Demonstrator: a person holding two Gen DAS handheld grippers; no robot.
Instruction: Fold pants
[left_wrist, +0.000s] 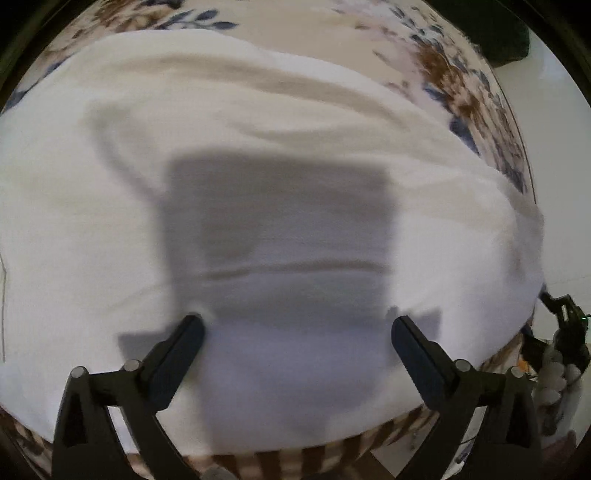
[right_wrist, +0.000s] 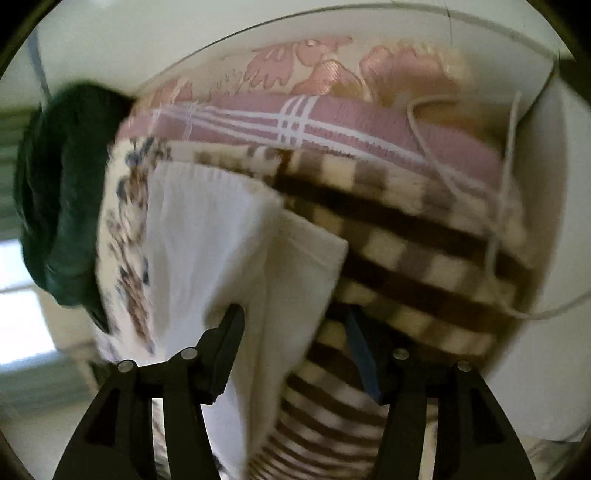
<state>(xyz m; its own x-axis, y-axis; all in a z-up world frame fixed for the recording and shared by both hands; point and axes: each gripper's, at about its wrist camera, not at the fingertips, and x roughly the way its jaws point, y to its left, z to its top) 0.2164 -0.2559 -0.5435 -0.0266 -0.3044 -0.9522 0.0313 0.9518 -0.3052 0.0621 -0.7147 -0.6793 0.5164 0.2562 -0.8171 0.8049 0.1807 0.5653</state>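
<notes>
White pants (left_wrist: 258, 155) lie spread over a floral blanket and fill most of the left wrist view. My left gripper (left_wrist: 297, 325) is open, its two black fingers resting low on the white cloth, nothing between them. In the right wrist view a folded part of the white pants (right_wrist: 221, 251) with a ribbed waistband lies between the fingers of my right gripper (right_wrist: 293, 325). The jaws stand wide apart; the left finger (right_wrist: 229, 332) touches the cloth, the right finger is partly hidden behind it.
A floral blanket (left_wrist: 461, 81) and a brown checked blanket (right_wrist: 406, 236) lie under the pants. A pink striped cloth (right_wrist: 332, 122) lies beyond. A dark green garment (right_wrist: 62, 192) sits at the left. A white cord (right_wrist: 498, 206) hangs at the right.
</notes>
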